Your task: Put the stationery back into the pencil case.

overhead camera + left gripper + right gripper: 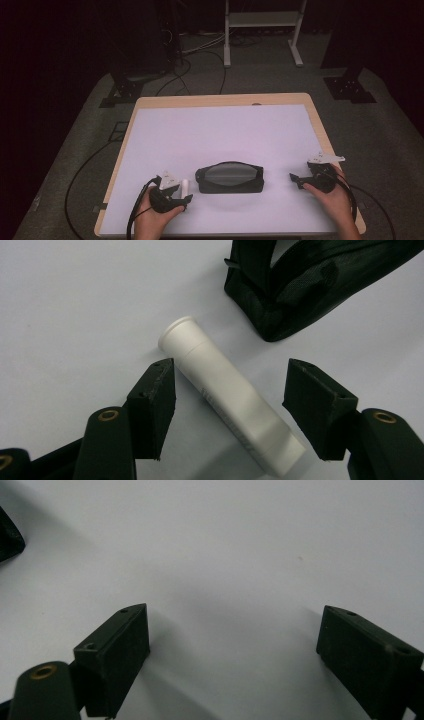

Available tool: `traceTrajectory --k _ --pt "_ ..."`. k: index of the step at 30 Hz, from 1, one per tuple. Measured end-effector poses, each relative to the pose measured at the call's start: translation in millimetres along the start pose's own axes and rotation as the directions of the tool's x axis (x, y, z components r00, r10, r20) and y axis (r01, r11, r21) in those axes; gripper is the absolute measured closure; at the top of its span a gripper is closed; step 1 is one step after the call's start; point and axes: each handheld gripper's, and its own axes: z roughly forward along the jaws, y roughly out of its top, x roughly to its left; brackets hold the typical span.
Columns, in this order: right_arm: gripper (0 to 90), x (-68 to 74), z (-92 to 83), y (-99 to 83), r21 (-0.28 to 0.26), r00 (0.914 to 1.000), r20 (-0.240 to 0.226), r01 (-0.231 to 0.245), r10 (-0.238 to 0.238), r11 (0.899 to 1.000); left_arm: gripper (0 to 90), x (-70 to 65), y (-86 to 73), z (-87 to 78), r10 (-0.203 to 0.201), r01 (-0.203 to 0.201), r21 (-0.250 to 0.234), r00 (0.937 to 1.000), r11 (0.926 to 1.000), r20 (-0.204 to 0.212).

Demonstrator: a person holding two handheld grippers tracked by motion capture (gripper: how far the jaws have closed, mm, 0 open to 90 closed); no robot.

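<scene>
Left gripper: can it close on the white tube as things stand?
Probably yes. The white tube lies between the open jaws of the left gripper, with nothing between pads and tube. The black pouch sits beyond, clear of the jaws.

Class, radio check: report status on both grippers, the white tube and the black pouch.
Left gripper open, jaws straddling white tube, no squeeze. Right gripper open, empty over table. Black pouch open at centre, nothing blocking.

A white-topped wooden table (pixel 225 130) sits lit from above in a dim room, its surroundings falling to near black. In the gripper views soft shadows spread over the white surface and the nearest black jaws are slightly blurred.
</scene>
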Motion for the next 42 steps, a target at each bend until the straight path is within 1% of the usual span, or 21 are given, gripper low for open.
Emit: traceTrajectory --k 1,3,7,12,18,23,26,33,40,42 --pt "12.7 0.0 0.0 0.0 0.000 1.0000 0.000 0.000 0.000 1.000 37.3 0.2 -0.1 0.9 0.006 -0.006 0.006 1.0000 1.0000 -0.003" --pt "12.7 0.0 0.0 0.0 0.000 1.0000 0.000 0.000 0.000 1.000 37.7 -0.6 -0.8 2.5 0.000 0.000 0.015 1.0000 0.9999 -0.009" --pt "12.7 0.0 0.0 0.0 0.000 1.0000 0.000 0.000 0.000 1.000 39.3 -0.4 -1.6 3.8 0.001 -0.001 0.029 1.0000 0.9996 -0.007" --pt "12.7 0.0 0.0 0.0 0.000 1.0000 0.000 0.000 0.000 1.000 41.8 -0.6 -2.5 3.7 0.011 -0.011 0.053 0.9999 0.9985 -0.008" --pt "12.7 -0.1 0.0 0.0 0.000 1.0000 0.000 0.000 0.000 1.000 44.5 1.2 -4.4 3.8 0.007 -0.006 0.077 0.9999 0.9970 -0.011" --pt "12.7 -0.1 0.0 0.0 0.000 1.0000 0.000 -0.001 0.001 1.000 48.5 1.3 -4.6 2.5 0.025 -0.023 0.090 0.9994 0.9957 -0.023" --pt "12.7 0.0 0.0 0.0 0.000 1.0000 0.000 -0.001 0.001 1.000 51.5 1.7 -5.3 1.7 0.031 -0.029 0.092 0.9992 0.9953 -0.026" --pt "12.7 0.0 0.0 0.0 0.000 1.0000 0.000 0.000 0.000 1.000 57.1 5.4 -6.7 1.1 0.029 -0.027 0.084 0.9994 0.9961 -0.020" --pt "12.7 0.0 0.0 0.0 0.000 1.0000 0.000 0.000 0.000 1.000 61.2 7.3 -8.8 0.7 0.020 -0.018 0.069 0.9996 0.9975 -0.019" --pt "12.7 0.0 0.0 -0.1 0.000 1.0000 0.000 0.000 0.000 1.000 63.6 8.5 -9.7 0.3 0.017 -0.015 0.062 0.9996 0.9980 -0.021"
